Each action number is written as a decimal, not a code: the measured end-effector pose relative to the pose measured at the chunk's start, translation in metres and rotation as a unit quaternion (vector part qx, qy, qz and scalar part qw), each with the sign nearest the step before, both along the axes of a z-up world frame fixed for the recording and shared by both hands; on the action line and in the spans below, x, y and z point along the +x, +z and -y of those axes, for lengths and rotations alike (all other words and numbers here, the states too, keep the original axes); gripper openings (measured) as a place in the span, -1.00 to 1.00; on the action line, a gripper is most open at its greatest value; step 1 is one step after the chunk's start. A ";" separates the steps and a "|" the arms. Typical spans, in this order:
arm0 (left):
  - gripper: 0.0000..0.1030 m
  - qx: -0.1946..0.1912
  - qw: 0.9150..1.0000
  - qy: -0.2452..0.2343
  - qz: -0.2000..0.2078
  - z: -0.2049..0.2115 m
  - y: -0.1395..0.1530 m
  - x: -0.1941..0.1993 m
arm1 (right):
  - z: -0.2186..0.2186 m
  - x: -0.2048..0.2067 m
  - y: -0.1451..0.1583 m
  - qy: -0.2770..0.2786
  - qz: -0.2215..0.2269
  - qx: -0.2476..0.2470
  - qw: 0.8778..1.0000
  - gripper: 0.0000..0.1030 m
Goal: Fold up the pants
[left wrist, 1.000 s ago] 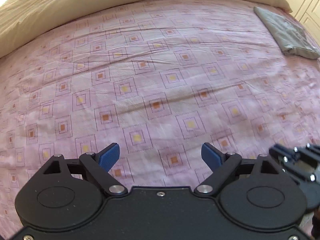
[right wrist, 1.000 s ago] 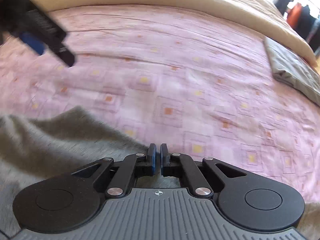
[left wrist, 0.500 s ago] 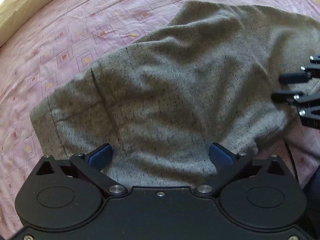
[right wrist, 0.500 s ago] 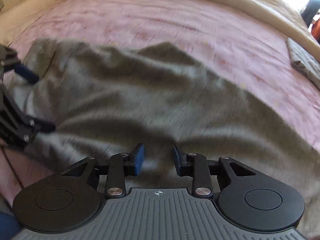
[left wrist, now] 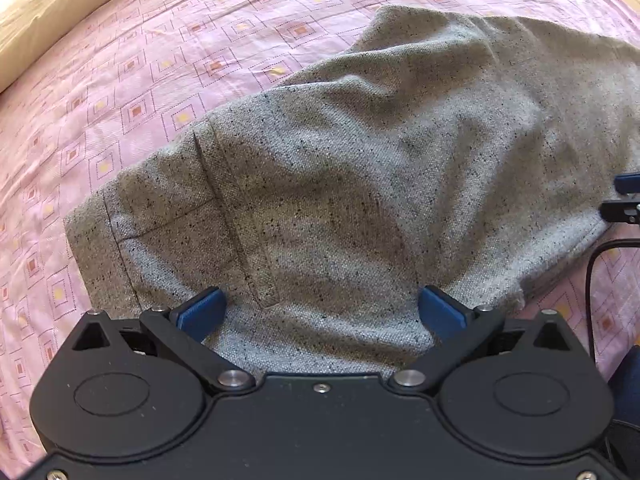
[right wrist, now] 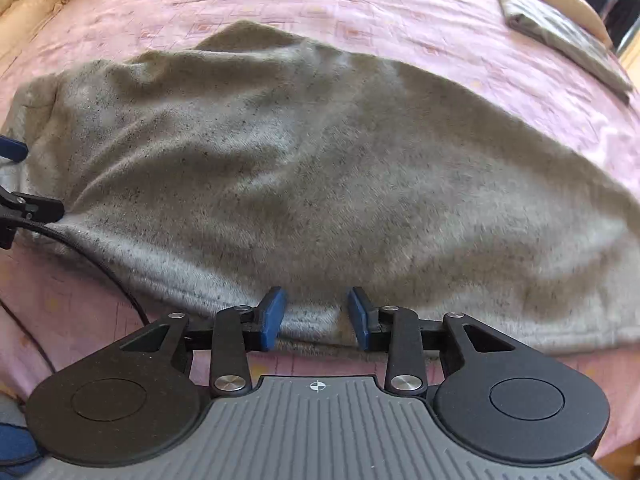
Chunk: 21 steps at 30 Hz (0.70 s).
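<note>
While the grey speckled pants [left wrist: 360, 184] lie heaped and creased on the pink patterned bed [left wrist: 120, 80], both grippers hang over their near edge, pointing steeply down, and neither has hold of the cloth.

The left gripper [left wrist: 320, 312] has its blue fingers [left wrist: 200, 312] spread as wide as they go, with the hemmed end of the pants below and between them, nothing pinched. The right gripper [right wrist: 316, 316] is over the near edge further along the pants; its jaws are opening, about half apart, and a ridge of the cloth's edge sits between the fingers [right wrist: 272, 316], but the pads do not press on it.

My reading is that a lay-down step is ending: the garment looks just released onto the bed and is not yet flat. It bulges in the middle and its far edge is rumpled, so no clean fold shows yet. The next move probably calls for taking two points on the near edge of the pants, pulling them taut to smooth the bulge, then carrying one end over the other. The right gripper would need to clear the ridge or close firmly on it, not half catch it.

Beyond the pants, toward the far right corner of the bed, a folded grey item [right wrist: 560, 28] lies well apart from them.

No brand, label or readable writing shows; only a small crosshair mark [right wrist: 318, 386] on the right gripper's body.
</note>
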<state>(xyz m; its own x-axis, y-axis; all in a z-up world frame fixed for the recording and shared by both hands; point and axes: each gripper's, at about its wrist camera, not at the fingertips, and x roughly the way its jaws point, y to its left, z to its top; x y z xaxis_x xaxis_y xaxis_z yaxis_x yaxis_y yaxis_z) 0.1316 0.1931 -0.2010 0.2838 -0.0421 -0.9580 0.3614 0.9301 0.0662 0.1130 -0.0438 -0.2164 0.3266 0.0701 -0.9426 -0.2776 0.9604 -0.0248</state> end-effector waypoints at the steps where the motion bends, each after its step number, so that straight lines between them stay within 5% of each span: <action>1: 1.00 0.001 1.000 0.003 0.001 0.002 -0.002 -0.001 | 0.002 0.000 0.003 0.000 -0.006 0.001 1.000 -0.32; 6: 1.00 0.015 1.000 0.015 0.012 0.007 0.000 -0.006 | 0.015 0.010 0.022 -0.058 0.019 -0.079 0.995 -0.32; 11: 0.97 0.037 0.997 0.061 0.035 0.015 0.011 -0.017 | 0.058 0.040 0.036 -0.099 0.080 -0.082 0.988 -0.32; 16: 0.97 0.061 0.990 0.113 0.050 0.041 0.027 -0.035 | 0.111 0.063 0.009 -0.059 0.062 -0.124 0.989 -0.33; 21: 0.97 0.062 0.987 0.141 0.050 0.094 0.038 -0.049 | 0.185 0.028 -0.002 0.000 0.090 -0.156 0.984 -0.31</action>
<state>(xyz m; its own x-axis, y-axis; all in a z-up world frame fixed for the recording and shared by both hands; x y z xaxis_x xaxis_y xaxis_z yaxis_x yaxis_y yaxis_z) 0.0828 0.0987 -0.1630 0.3600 0.1671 -0.9179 0.0758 0.9753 0.2073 0.1411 -0.2289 -0.2181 0.4907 -0.2134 -0.8448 -0.2409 0.8985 -0.3669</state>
